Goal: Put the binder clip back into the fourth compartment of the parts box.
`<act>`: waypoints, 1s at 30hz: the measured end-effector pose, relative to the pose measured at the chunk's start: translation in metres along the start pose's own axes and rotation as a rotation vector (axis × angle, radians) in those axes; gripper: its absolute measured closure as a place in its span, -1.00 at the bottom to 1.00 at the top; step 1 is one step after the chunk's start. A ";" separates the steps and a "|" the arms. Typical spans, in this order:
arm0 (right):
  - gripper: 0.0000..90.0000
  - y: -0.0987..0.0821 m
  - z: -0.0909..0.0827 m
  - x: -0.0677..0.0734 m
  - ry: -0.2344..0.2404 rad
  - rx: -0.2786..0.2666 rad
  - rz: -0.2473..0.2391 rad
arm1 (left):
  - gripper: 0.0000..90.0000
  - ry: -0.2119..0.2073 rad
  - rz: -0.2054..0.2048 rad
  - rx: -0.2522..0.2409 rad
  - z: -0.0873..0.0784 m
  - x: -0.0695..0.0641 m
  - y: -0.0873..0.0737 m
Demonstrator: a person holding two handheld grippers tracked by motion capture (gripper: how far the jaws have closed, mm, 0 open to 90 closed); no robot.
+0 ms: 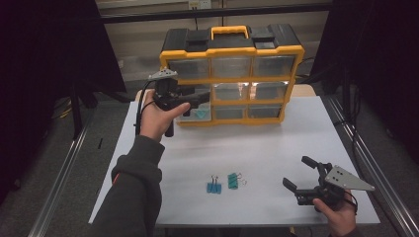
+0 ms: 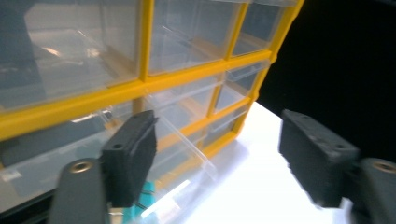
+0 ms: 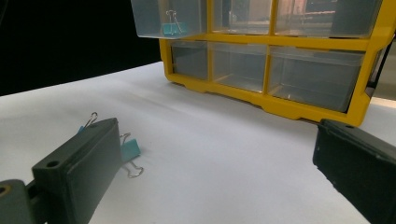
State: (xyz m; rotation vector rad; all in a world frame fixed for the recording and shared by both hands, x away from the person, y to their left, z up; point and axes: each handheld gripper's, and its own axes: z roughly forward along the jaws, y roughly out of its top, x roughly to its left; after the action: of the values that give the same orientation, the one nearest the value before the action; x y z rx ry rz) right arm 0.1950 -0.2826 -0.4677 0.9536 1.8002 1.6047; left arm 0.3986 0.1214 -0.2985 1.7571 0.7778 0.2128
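A yellow and black drawer cabinet (image 1: pixel 232 74) stands at the back of the white table (image 1: pixel 276 143). One clear drawer (image 1: pixel 196 113) in its left column is pulled out, with a teal binder clip (image 3: pixel 173 25) inside. My left gripper (image 1: pixel 200 98) hovers just in front of that drawer (image 2: pixel 182 154), open, with nothing between its pads. Two binder clips, one blue (image 1: pixel 214 186) and one teal (image 1: pixel 233 180), lie near the front edge. My right gripper (image 1: pixel 295 171) rests open at the front right, to the right of the clips, with a teal clip (image 3: pixel 130 151) beside its left jaw.
The cabinet's other clear drawers (image 1: pixel 269 91) are pushed in. Bare white tabletop lies between the cabinet and the clips. Metal rails (image 1: pixel 64 168) run along both sides of the table, and the surroundings are dark.
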 end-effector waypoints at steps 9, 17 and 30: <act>-0.99 0.000 0.000 0.000 -0.002 0.003 0.001 | -0.66 -0.067 -0.001 -0.019 -0.007 -0.016 -0.019; -0.99 0.000 0.000 0.000 0.000 0.003 -0.003 | -0.73 -0.083 0.018 -0.028 -0.008 -0.023 -0.041; -0.99 0.000 0.001 0.000 -0.004 -0.003 -0.001 | -0.82 -0.098 0.022 -0.025 -0.012 -0.027 -0.080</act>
State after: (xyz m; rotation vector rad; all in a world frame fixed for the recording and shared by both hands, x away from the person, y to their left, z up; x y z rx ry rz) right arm 0.1957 -0.2816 -0.4676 0.9540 1.7950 1.6025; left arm 0.3400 0.1258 -0.3609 1.7394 0.6830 0.1499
